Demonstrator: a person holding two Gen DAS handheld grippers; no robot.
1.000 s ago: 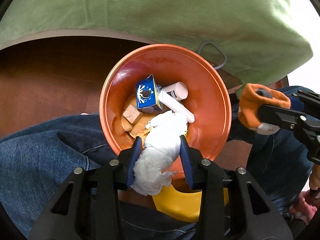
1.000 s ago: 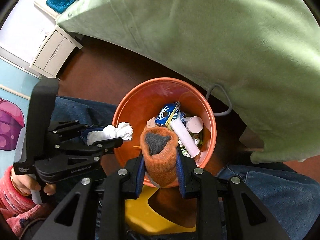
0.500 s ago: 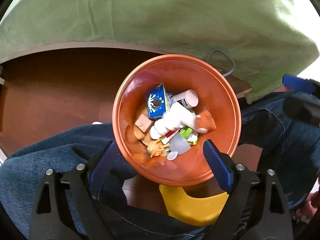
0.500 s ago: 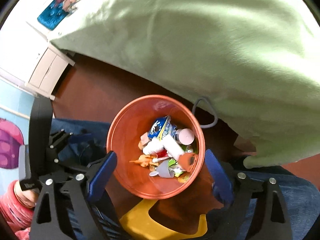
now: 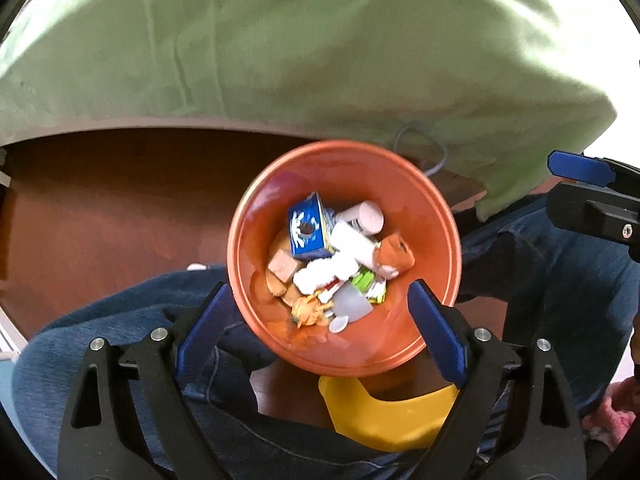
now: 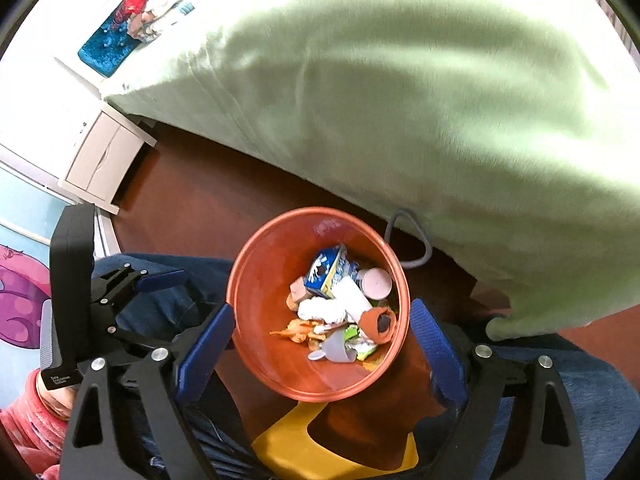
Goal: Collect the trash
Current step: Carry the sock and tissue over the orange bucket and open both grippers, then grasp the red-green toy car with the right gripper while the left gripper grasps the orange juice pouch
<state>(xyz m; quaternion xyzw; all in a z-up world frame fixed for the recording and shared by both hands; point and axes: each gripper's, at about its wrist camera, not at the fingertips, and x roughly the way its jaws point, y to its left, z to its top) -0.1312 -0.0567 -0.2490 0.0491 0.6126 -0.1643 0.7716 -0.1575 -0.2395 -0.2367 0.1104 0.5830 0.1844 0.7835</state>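
A bin (image 5: 436,216) is standing on the floor (image 5: 100,208) before a bed (image 5: 320,48), between the person's knees. Inside it, a carton (image 5: 306,232), a tube (image 5: 362,216), a tissue (image 5: 324,274) and a sock (image 5: 394,254) are lying together.

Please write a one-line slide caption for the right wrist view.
Open right gripper above the orange bin, which holds the orange sock, white tissue and blue carton.

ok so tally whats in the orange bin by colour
blue: 1, carton
white: 2, tube, tissue
orange: 2, sock, toy
pink: 1, capped container
grey: 1, cup
green: 1, wrapper
total: 8 clearly visible in the bin
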